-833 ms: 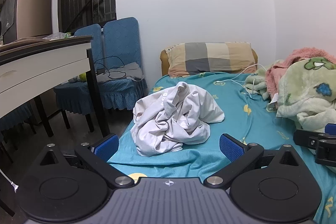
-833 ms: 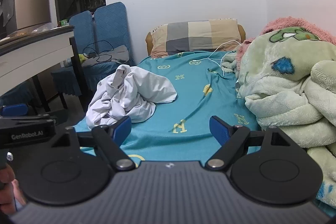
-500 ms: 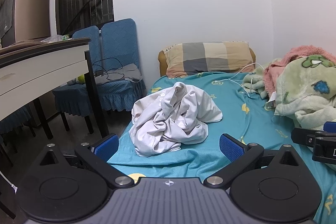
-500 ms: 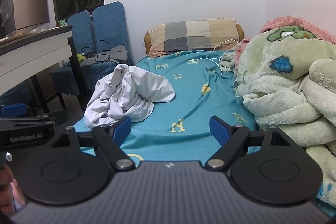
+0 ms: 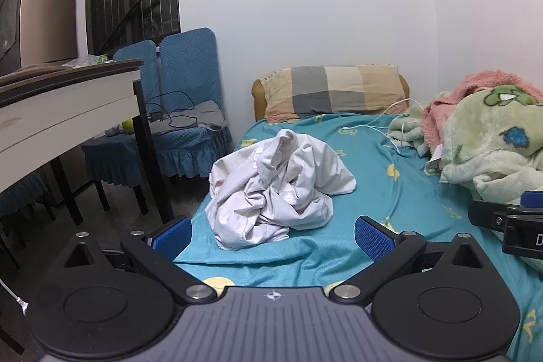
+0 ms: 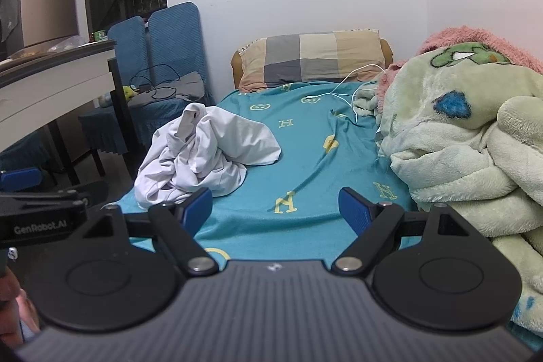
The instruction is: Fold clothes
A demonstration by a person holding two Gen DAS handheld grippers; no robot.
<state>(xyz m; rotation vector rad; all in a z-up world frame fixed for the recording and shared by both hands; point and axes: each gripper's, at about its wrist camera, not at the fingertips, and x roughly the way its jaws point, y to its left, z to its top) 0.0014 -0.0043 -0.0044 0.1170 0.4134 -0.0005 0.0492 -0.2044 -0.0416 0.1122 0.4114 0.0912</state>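
Up close, the left gripper [image 5: 271,234] hangs with its blue pads spread wide and nothing between them, and the right gripper [image 6: 275,209] is just as wide apart and empty. Just beyond the pads sits the crumpled white garment [image 5: 275,189], heaped near the foot of the teal bed [image 5: 373,178] on its chair-side edge; its folds hide what kind of piece it is. Across the bed from it, a green fleece blanket [image 6: 458,138] runs out of frame. Past the garment, a checked pillow [image 5: 334,94] at the head, a white cable [image 5: 390,124] trailing under the blanket.
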